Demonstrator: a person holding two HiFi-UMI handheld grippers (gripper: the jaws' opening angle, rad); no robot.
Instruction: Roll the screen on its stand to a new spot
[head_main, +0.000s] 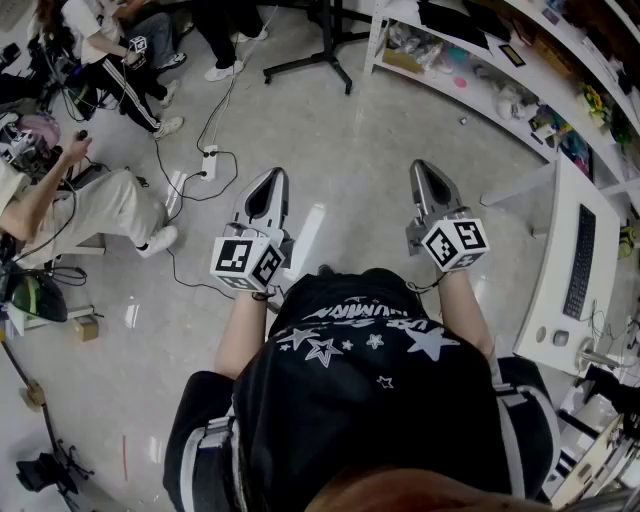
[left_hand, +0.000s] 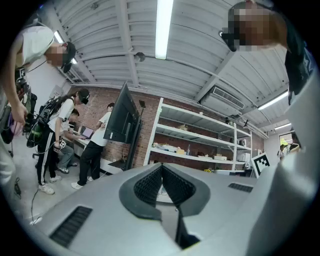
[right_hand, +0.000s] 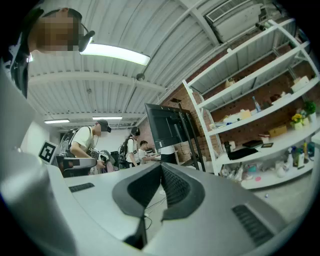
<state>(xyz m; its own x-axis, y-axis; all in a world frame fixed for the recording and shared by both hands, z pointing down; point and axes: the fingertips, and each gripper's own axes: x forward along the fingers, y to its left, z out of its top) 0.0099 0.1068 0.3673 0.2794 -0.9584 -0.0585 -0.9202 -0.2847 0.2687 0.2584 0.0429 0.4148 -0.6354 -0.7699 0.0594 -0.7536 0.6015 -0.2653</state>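
Left gripper (head_main: 268, 178) closed, screen (left_hand: 120, 116) well apart beyond power strip (head_main: 207, 161).

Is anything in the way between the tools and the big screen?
No, just bare floor up to the screen on its stand. A power strip and its cables lie on the floor, off to the left.

The left gripper (head_main: 270, 176) and right gripper (head_main: 424, 166) are silver-grey with dark grey ribbed pads (left_hand: 147, 186), each bearing a white cube (head_main: 245, 258) with black square markers. The screen (left_hand: 120, 116) is black, against a red-brown brick wall (left_hand: 145, 132) and white shelves (left_hand: 200, 135). At the bottom of the head view, a black shirt (head_main: 370, 400) shows white stars.
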